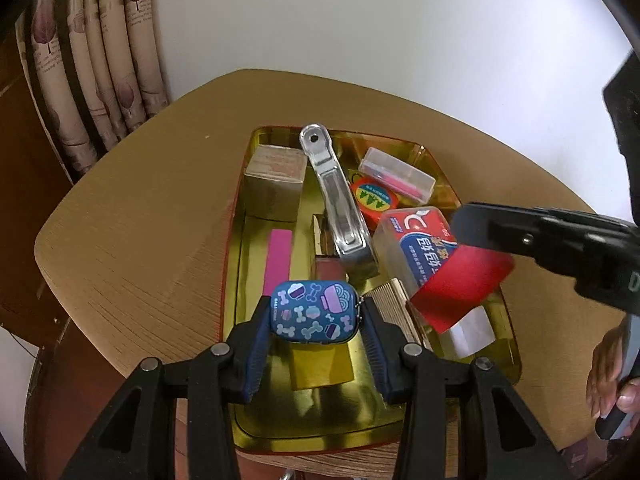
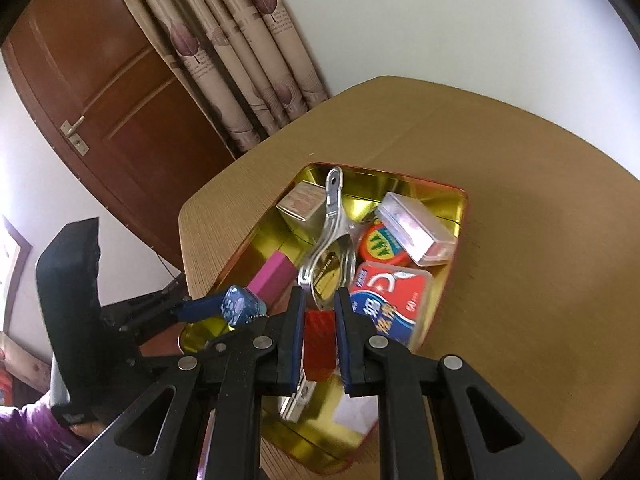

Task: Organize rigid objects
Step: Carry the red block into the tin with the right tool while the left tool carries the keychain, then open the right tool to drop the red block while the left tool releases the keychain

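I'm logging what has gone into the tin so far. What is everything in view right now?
table: one, tan wood, under the tin
tin: one, gold inside, on the table
big clip: one, silver, middle of the tin
cardboard box: one, beige, far left corner of the tin
clear case: one, pink inside, far right of the tin
round tin: one, red, under the clear case
pink bar: one, left of the tin
blue pouch: one, in the left gripper
red card: one, in the right gripper

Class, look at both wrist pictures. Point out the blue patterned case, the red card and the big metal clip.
blue patterned case (image 1: 310, 312): left wrist view, middle of its printed face.
red card (image 1: 464, 286): left wrist view, middle of its red face.
metal clip (image 1: 340, 204): left wrist view, middle of its long arm.
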{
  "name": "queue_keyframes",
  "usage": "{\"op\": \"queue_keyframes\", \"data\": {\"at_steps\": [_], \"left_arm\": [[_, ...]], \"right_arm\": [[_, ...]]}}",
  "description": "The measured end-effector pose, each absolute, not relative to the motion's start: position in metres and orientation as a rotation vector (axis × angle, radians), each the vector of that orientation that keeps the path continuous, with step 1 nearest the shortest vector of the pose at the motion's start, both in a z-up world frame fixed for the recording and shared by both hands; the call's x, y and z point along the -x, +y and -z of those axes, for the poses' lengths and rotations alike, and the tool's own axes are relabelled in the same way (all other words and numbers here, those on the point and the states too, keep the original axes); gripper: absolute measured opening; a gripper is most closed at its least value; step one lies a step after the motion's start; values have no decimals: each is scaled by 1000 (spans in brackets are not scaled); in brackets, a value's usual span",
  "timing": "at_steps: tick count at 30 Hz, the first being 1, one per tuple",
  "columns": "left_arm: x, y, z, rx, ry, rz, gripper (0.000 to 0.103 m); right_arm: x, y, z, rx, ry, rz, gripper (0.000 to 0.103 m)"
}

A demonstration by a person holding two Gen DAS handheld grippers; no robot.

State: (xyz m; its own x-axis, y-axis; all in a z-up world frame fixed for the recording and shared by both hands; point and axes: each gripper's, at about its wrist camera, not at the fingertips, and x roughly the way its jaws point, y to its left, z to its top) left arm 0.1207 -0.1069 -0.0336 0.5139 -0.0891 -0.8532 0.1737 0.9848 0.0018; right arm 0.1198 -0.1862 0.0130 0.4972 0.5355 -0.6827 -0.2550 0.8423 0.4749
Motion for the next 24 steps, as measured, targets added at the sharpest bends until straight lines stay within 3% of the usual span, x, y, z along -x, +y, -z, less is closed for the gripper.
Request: {"op": "queue_keyframes", "data": {"at_steps": [11, 13, 15, 17, 19, 21, 24], "left_arm": [[-117, -102, 22, -26, 998, 211, 48], [-117, -102, 21, -36, 994, 204, 48], [-116, -103, 21, -45, 992, 203, 48], [-115, -104, 20, -50, 988, 206, 48], [-113, -106, 17, -60, 973, 209, 48], [-111, -109, 14, -75, 959, 212, 48], [-107, -113, 11, -94, 935, 215, 48]], "right_arm": [[-137, -183, -18, -411, 917, -518, 19], [-140, -186, -25, -447, 873, -534, 34], [-138, -193, -38, -465, 812, -533, 41], [-128, -201, -51, -454, 754, -498, 54], [-115, -210, -60, -424, 707, -426, 84], [-91, -221, -69, -366, 640, -315, 98], [-48, -233, -75, -247, 539, -103, 101]]}}
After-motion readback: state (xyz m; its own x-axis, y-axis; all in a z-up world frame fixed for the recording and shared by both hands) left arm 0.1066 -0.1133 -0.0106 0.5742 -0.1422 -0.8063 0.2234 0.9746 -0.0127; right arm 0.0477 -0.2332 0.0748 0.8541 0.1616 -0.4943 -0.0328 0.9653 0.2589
